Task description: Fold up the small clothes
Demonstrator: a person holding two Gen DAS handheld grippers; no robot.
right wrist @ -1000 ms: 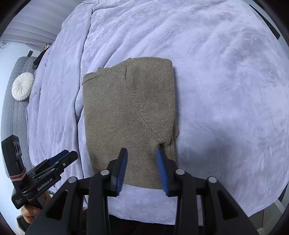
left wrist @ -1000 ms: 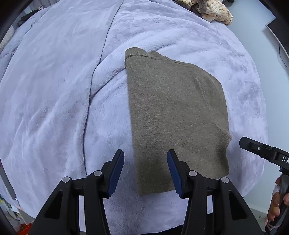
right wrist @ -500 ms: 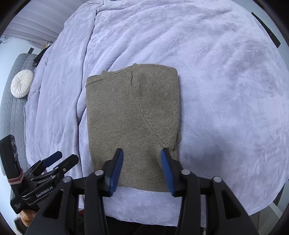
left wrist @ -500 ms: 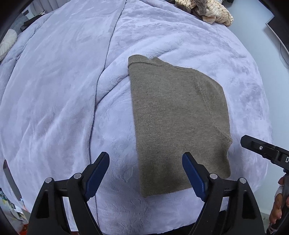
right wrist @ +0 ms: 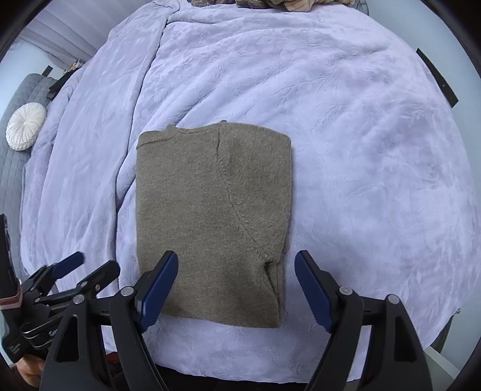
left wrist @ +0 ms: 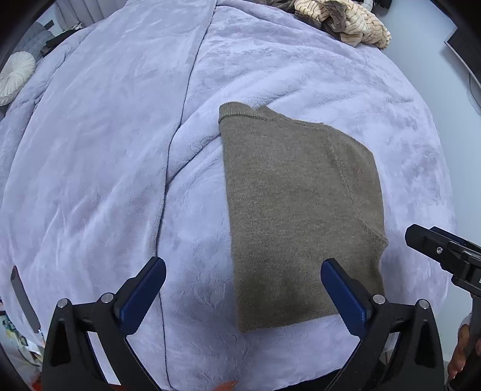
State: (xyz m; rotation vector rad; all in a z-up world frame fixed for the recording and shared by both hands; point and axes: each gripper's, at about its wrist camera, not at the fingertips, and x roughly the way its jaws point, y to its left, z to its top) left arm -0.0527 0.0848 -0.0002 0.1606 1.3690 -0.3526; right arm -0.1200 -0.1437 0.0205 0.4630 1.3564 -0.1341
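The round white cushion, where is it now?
In both wrist views the round white cushion sits at the far left, on the grey quilted surface beside the lilac blanket.

A wide bed fills most of both views, covered by a plush lavender blanket (right wrist: 345, 126) with a faint embossed leaf pattern and a long crease (left wrist: 180, 126) running from near to far on its left part. At the far left lies a grey quilted cover (right wrist: 18, 144) with a round white pleated cushion (right wrist: 26, 126) on it. Behind that, pale curtains (right wrist: 60, 39) hang at the far left. At the far edge of the bed sits a heap of striped cream clothes (left wrist: 345, 24). The right wall (left wrist: 436, 60) is plain pale blue-white, with a dark screen (left wrist: 463, 45) and a cable against it. The light is soft and even.
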